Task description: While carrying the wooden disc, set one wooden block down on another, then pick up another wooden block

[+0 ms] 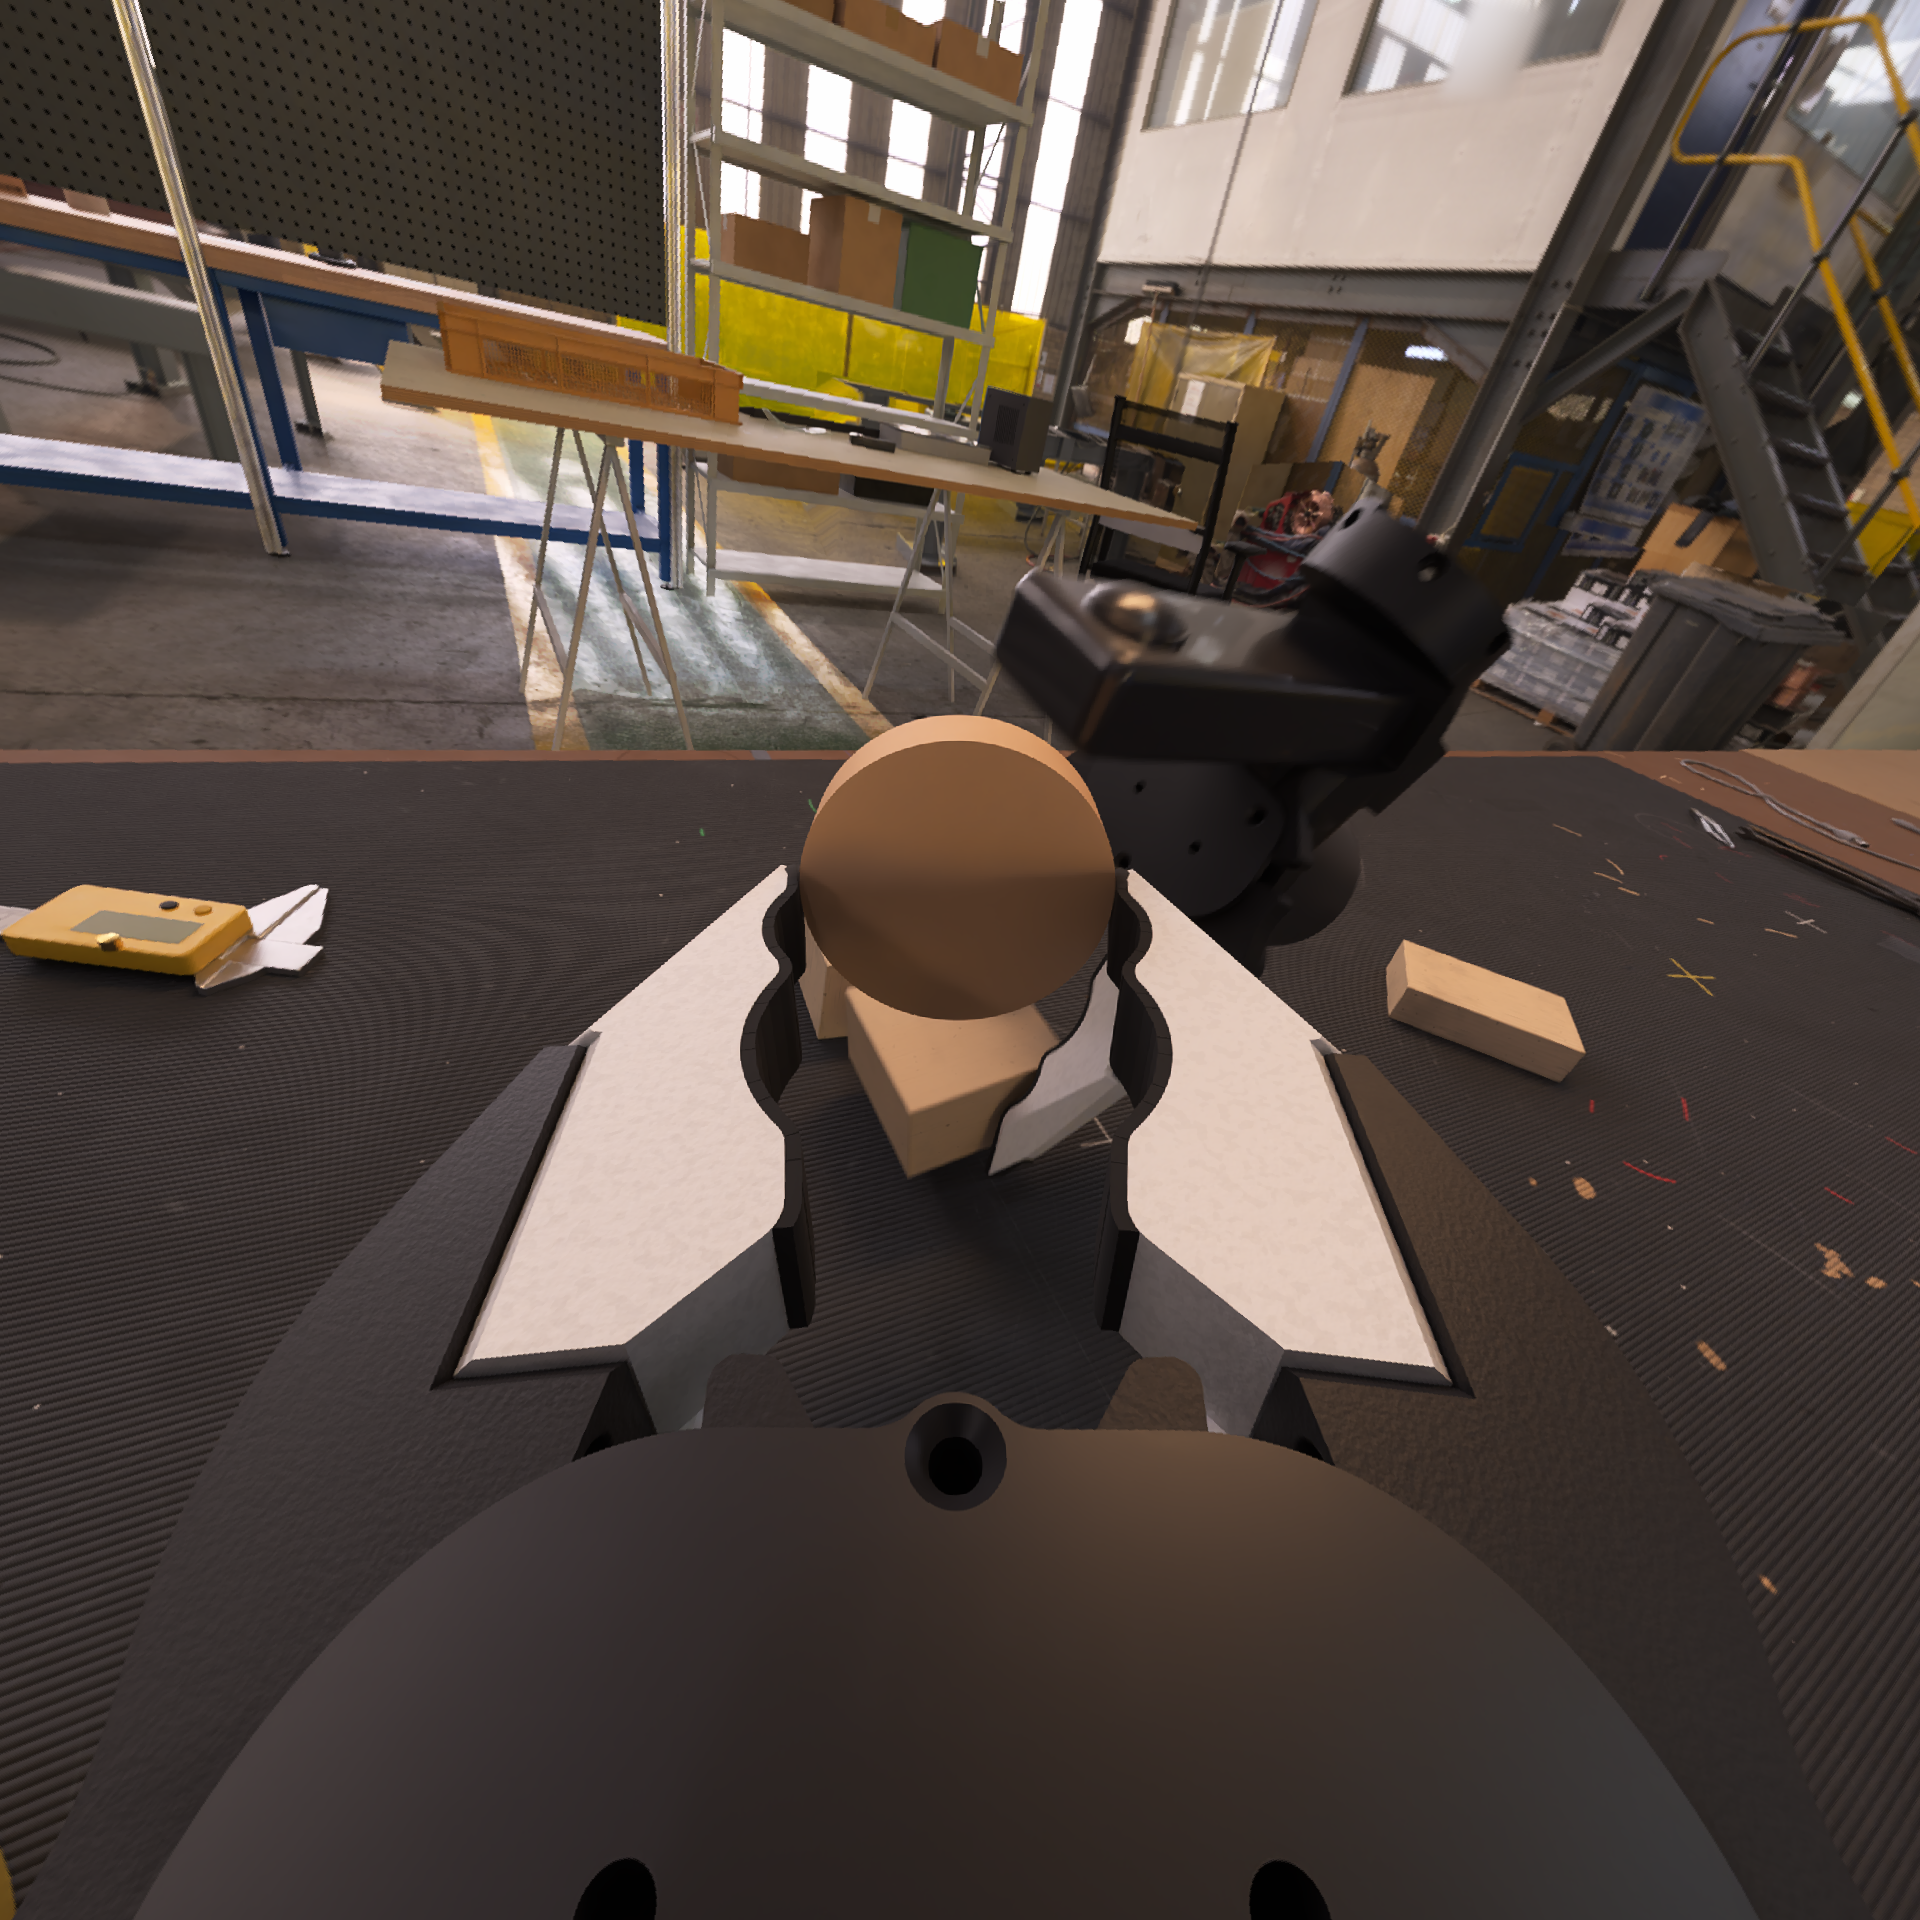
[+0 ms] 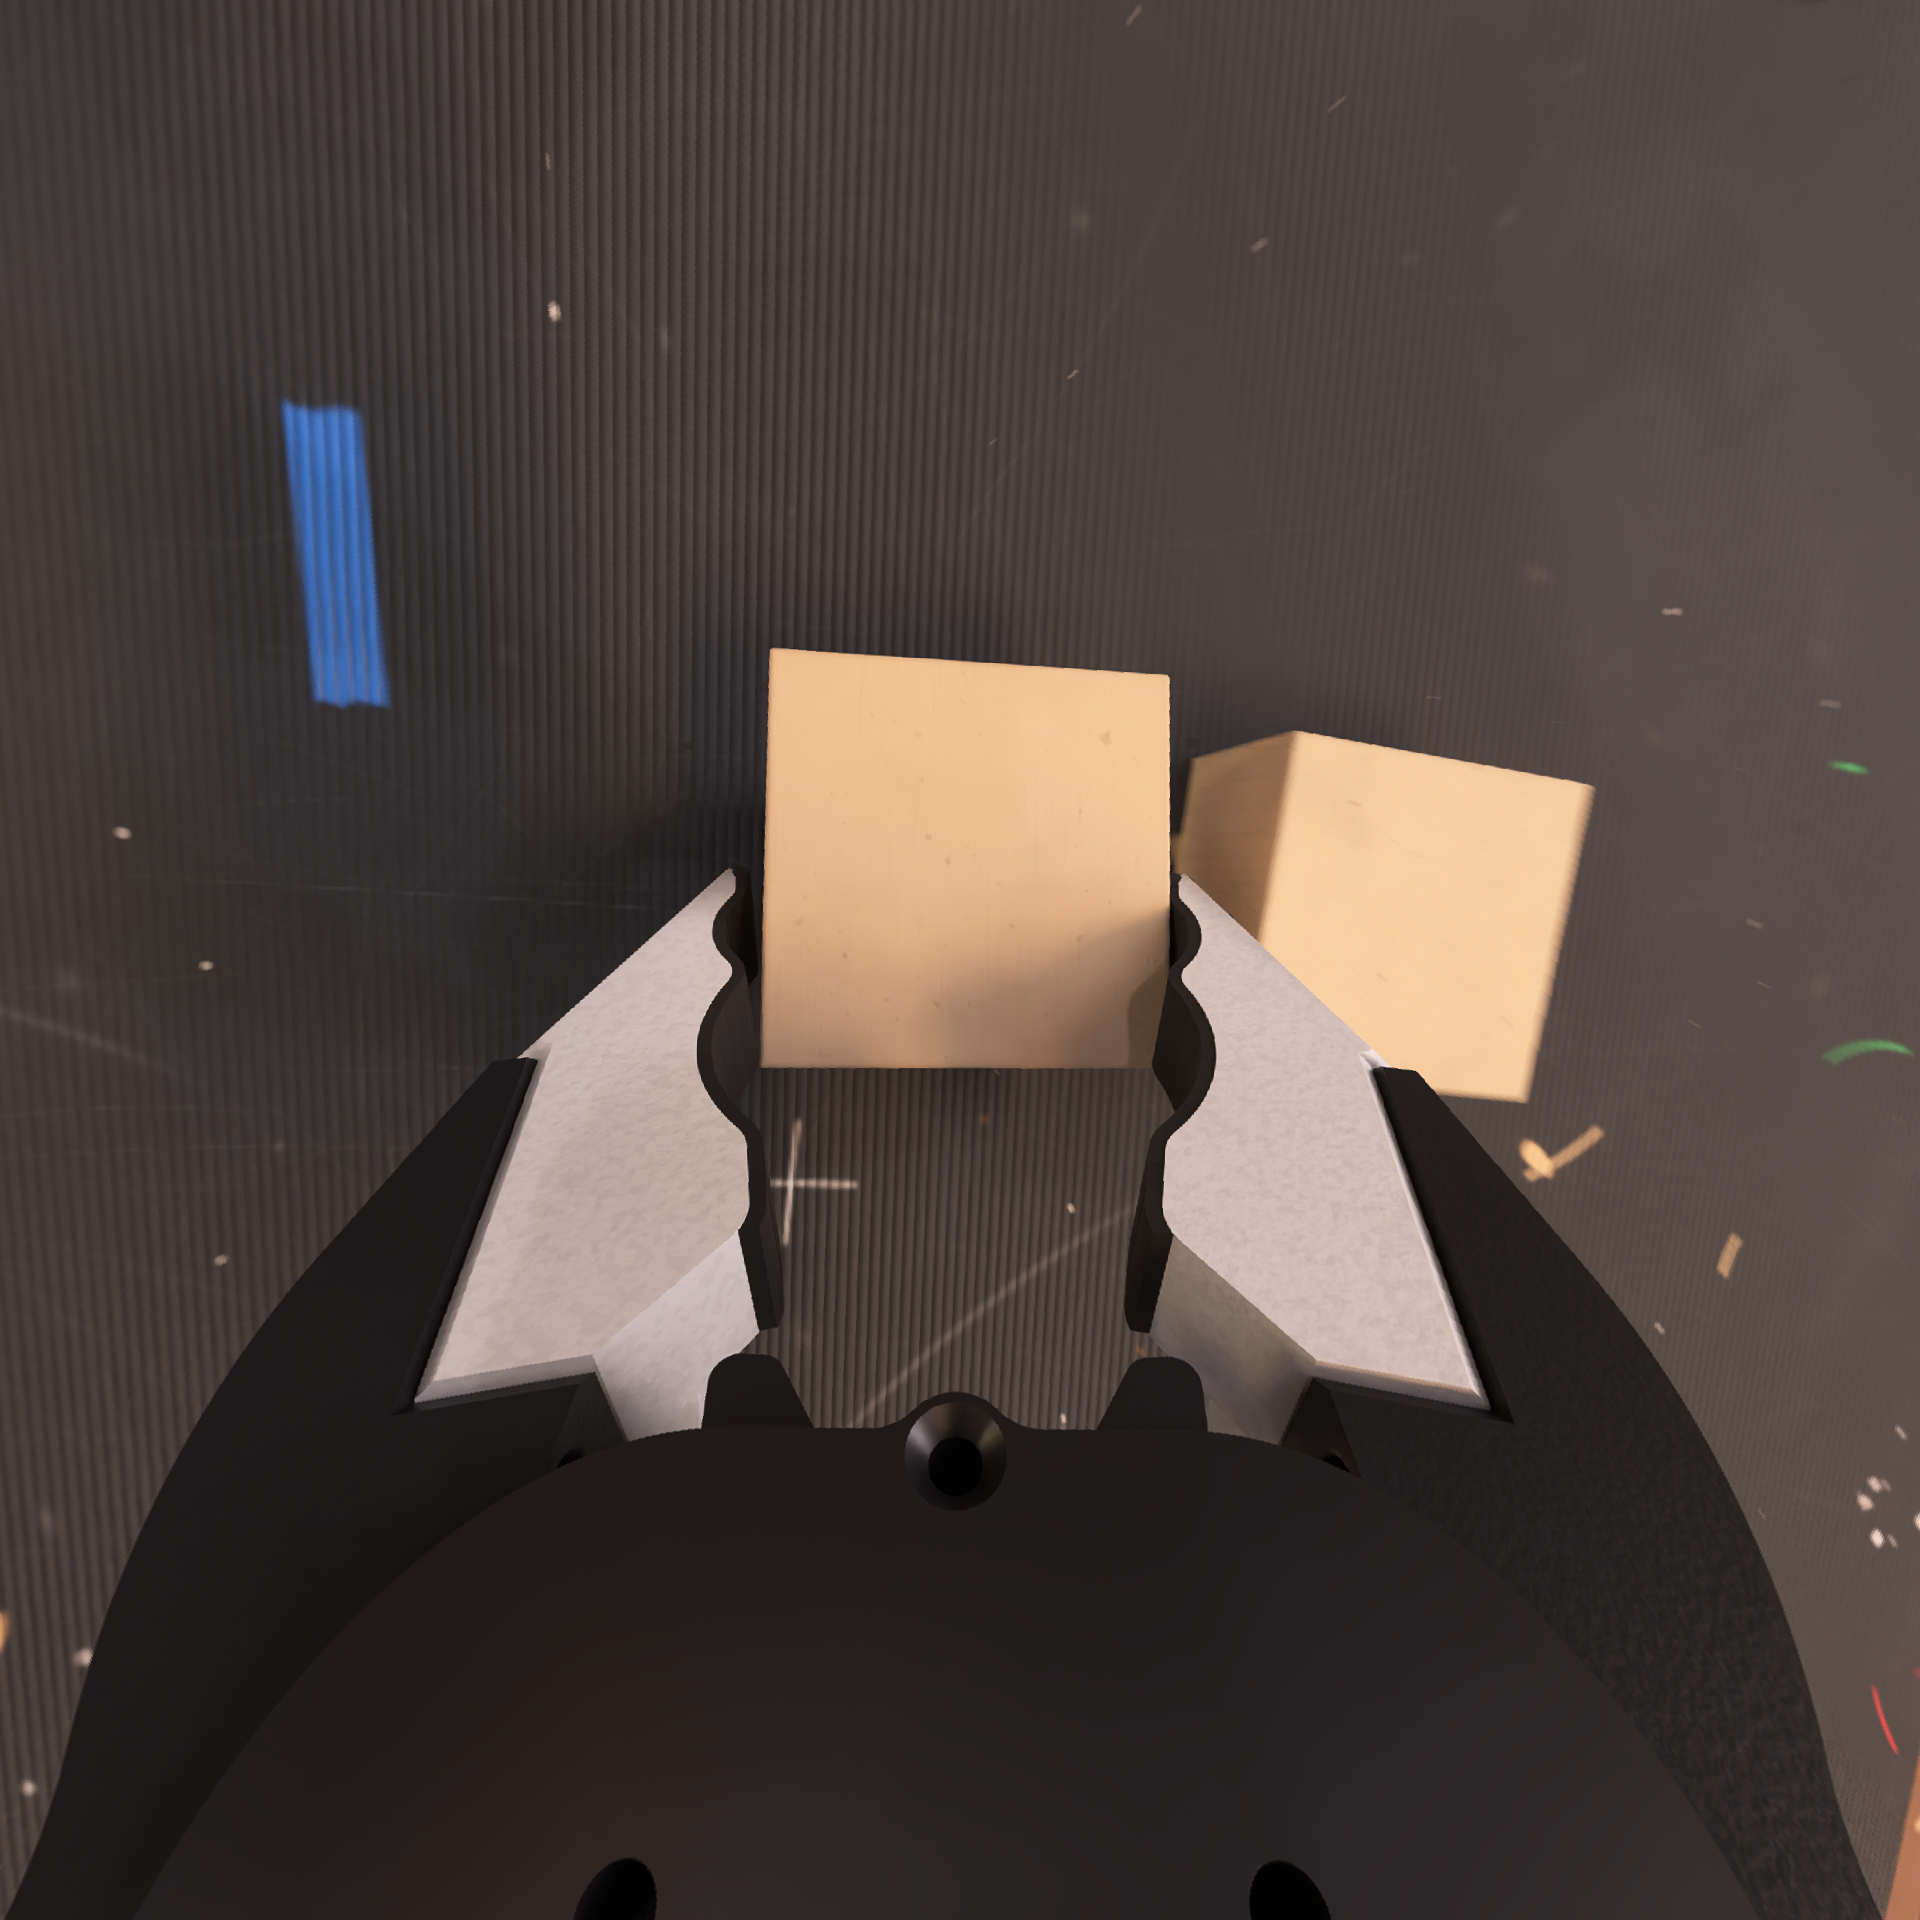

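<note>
My left gripper (image 1: pixel 956 883) is shut on the round wooden disc (image 1: pixel 956 868) and holds it upright above the dark mat (image 1: pixel 416 1039). Just beyond it, the right gripper's black body (image 1: pixel 1247 675) points down, with one grey finger (image 1: pixel 1055 1101) against a pale wooden block (image 1: pixel 935 1081). In the right wrist view, my right gripper (image 2: pixel 958 883) is shut on that block (image 2: pixel 961 862). A second block (image 2: pixel 1392 904) stands on the mat close to its right; in the left wrist view it (image 1: pixel 826 997) is mostly hidden behind the disc. A flatter block (image 1: pixel 1486 1008) lies apart at the right.
A yellow digital caliper (image 1: pixel 135 925) lies on the mat at the far left. A blue tape strip (image 2: pixel 338 551) marks the mat (image 2: pixel 1039 312) left of the blocks. The mat's far edge (image 1: pixel 416 756) drops off to a workshop floor with benches and shelves.
</note>
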Controlling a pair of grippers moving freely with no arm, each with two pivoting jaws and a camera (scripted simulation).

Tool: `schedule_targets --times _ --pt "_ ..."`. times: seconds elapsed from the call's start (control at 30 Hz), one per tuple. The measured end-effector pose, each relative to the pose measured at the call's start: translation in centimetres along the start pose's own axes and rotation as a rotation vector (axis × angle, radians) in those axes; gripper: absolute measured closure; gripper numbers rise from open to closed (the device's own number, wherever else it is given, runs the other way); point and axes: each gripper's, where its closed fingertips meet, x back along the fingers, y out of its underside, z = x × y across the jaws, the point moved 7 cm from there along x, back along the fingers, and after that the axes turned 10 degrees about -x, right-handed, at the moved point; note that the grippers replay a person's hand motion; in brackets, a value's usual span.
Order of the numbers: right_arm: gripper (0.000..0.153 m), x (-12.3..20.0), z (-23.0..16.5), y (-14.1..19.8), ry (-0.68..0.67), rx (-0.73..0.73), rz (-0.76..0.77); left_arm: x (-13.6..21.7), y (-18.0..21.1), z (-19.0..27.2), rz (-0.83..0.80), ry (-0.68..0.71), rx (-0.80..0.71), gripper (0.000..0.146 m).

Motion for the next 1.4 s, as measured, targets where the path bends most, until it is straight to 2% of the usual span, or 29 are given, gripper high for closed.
schedule_targets --times 0.1,0.2,0.33,0.4,0.47,0.6,0.67,0.77,0.9,0.97,1.03,1.1,1.17,1.3,1.4 --pt "0.075 4.0 0.5 0.0 0.031 -0.062 0.130 0.1 -0.2 0.1 0.017 0.004 -0.002 0.087" --pt "0.075 10.7 0.9 1.7 0.100 -0.146 0.308 0.2 -0.4 0.3 0.026 0.010 -0.007 0.087" --pt "0.075 19.9 1.9 8.7 0.432 -0.307 0.434 -0.1 -0.6 0.9 0.047 0.037 -0.004 0.087" --pt "0.075 22.0 2.2 13.6 0.510 -0.455 0.407 -0.5 -0.6 1.3 0.048 0.052 -0.002 0.087" --pt "0.075 21.9 2.1 18.7 0.519 -0.601 0.345 -0.8 -0.5 1.7 0.040 0.066 -0.007 0.087" --pt "0.075 18.2 0.9 26.4 0.444 -0.788 0.233 -1.5 -0.4 2.5 0.027 0.084 -0.027 0.087" --pt "0.075 16.6 0.3 28.5 0.431 -0.818 0.207 -1.8 -0.4 2.8 0.021 0.091 -0.038 0.087" --pt "0.075 15.2 -0.3 29.7 0.380 -0.840 0.221 -2.0 -0.3 3.2 0.016 0.101 -0.048 0.087" --pt "0.075 15.3 -0.3 29.7 0.388 -0.805 0.236 -2.2 -0.4 3.6 0.023 0.117 -0.049 0.087" --pt "0.064 16.6 0.2 28.7 0.424 -0.787 0.290 -2.2 -0.5 3.6 0.024 0.116 -0.052 0.087" --pt "0.063 18.8 0.5 26.2 0.449 -0.728 0.415 -2.0 -0.5 3.4 0.028 0.107 -0.056 0.087" --pt "0.069 20.4 0.8 22.3 0.421 -0.619 0.524 -1.8 -0.6 3.1 0.039 0.093 -0.053 0.087" --pt "0.072 20.6 1.1 17.6 0.359 -0.491 0.550 -1.5 -0.7 2.7 0.052 0.076 -0.047 0.087" --pt "0.071 16.6 2.0 8.8 0.178 -0.274 0.407 -0.8 -0.7 1.7 0.063 0.034 -0.038 0.087" --pt "0.070 11.4 3.4 4.6 0.068 -0.185 0.236 -0.4 -0.7 1.2 0.071 0.009 -0.031 0.087"
